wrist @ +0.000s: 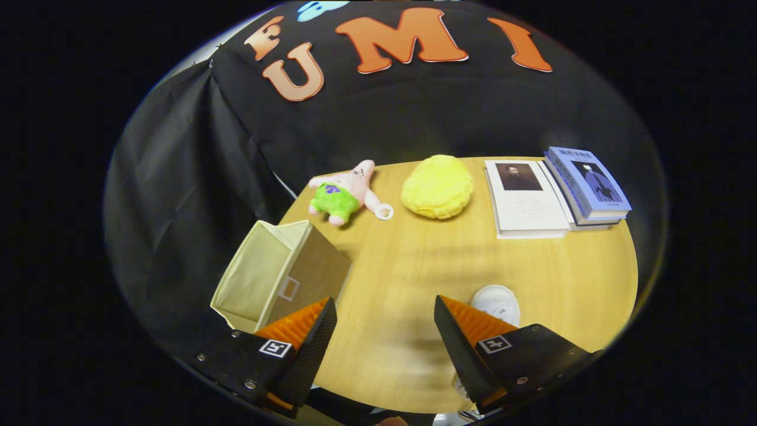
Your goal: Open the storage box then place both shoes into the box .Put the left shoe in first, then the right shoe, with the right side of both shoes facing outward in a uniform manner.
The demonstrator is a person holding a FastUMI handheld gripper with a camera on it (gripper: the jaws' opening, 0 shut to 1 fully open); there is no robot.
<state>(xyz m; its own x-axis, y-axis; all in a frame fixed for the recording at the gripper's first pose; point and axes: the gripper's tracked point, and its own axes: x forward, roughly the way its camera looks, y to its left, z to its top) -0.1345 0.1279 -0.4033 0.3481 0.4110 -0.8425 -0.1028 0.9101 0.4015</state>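
At the table's (414,278) left edge stood the storage box (278,275), a beige fabric cube already open at the top, its near wall with a small pull tab just beyond the left finger. Behind it, toward the far left edge, lay a pink star plush toy (343,192), then a yellow round cushion (437,186) at the far middle. The gripper (384,331) hovered above the near edge with its fingers spread wide and nothing between them. Just past the right finger a white shoe (497,302) lay partly hidden, so which foot it fitted could not be told. Two books (556,192) sat at the far right corner. The likely slip from here was seizing the wrong shoe first, since the finger masked its shape; the soft box might also tip if nudged.
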